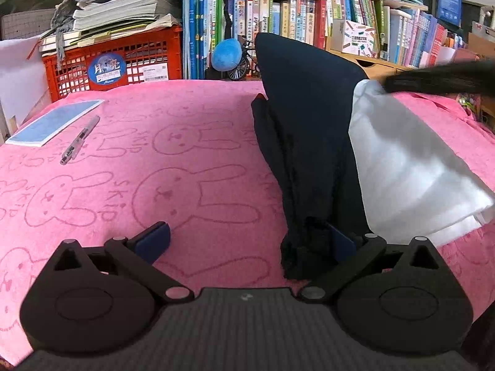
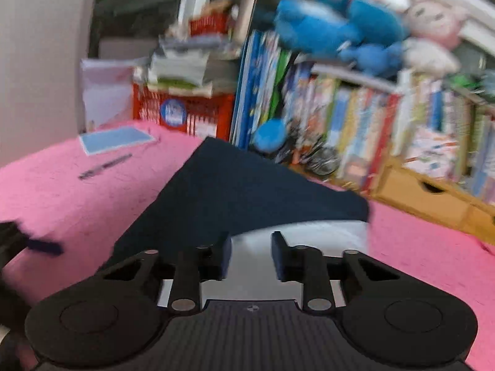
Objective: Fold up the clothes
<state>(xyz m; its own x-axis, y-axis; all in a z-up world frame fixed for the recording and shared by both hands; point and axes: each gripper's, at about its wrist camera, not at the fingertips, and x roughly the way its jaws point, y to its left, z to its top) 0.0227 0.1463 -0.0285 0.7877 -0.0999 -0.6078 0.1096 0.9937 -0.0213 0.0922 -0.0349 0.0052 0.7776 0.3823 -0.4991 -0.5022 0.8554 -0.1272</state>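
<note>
Step in hand, as judged: the fold is mid-course. The dark garment (image 1: 303, 117) lies on the pink towel (image 1: 154, 160) covering the surface, with one portion standing up in a peak at the far end and its near end bunched. A white cloth (image 1: 411, 167) lies just beside it on the right, touching it.

Left claw (image 1: 247, 241): its jaws stand wide apart. The bunched near end of the dark garment drapes over the right-hand finger; nothing is pinched between the two pads.

Right claw (image 2: 251, 256): its jaws stand narrowly apart with a clear gap. The white cloth shows beyond that gap, but the pads do not press on it, so nothing is held.

Next move, as judged: one claw must close on a free edge of the dark garment and carry it over so the raised part lies flat. The limp fabric will sag, so the hold should be taken near a corner.

Differences between views: the left wrist view shows the draped finger, the raised peak against the bookshelf (image 1: 309, 15), and a dark blurred shape (image 1: 439, 78) over the white cloth, which cannot be identified. The right wrist view, though blurred, shows the garment's far edge lying broad and flat, and a blue-padded finger (image 2: 46, 245) at its left margin. Both show the notepad (image 1: 55, 122) and pen (image 1: 80, 139), well apart from the clothes.
</note>
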